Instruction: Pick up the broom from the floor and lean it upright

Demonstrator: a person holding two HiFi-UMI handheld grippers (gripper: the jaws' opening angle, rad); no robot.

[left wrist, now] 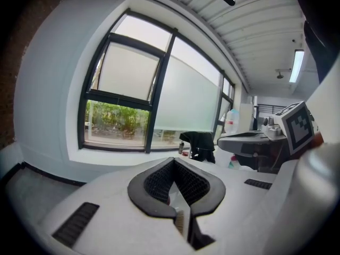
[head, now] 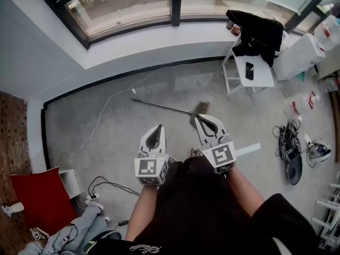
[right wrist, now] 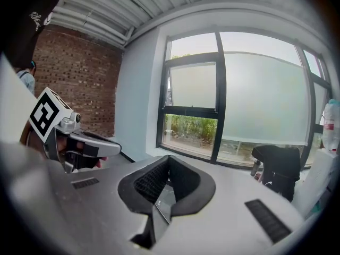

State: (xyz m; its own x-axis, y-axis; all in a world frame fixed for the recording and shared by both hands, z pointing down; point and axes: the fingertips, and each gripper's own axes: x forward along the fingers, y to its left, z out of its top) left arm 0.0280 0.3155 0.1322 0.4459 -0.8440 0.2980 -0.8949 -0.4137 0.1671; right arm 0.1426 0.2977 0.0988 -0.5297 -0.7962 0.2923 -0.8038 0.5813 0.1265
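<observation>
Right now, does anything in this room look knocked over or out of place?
Yes. The broom lies flat on the grey floor, its bristles toward the white chair, instead of standing against something. A tangle of cables also sprawls on the floor at the right.

The grey floor (head: 122,142) carries the broom (head: 170,108), a white chair (head: 263,76) and a red cushion (head: 42,201).

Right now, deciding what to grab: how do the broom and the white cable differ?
The broom is straight, dark-handled, with a bristle head; the white cable is thinner and curves. The broom lies nearer the white chair; the white cable trails leftward. Both lie flat on the floor.
</observation>
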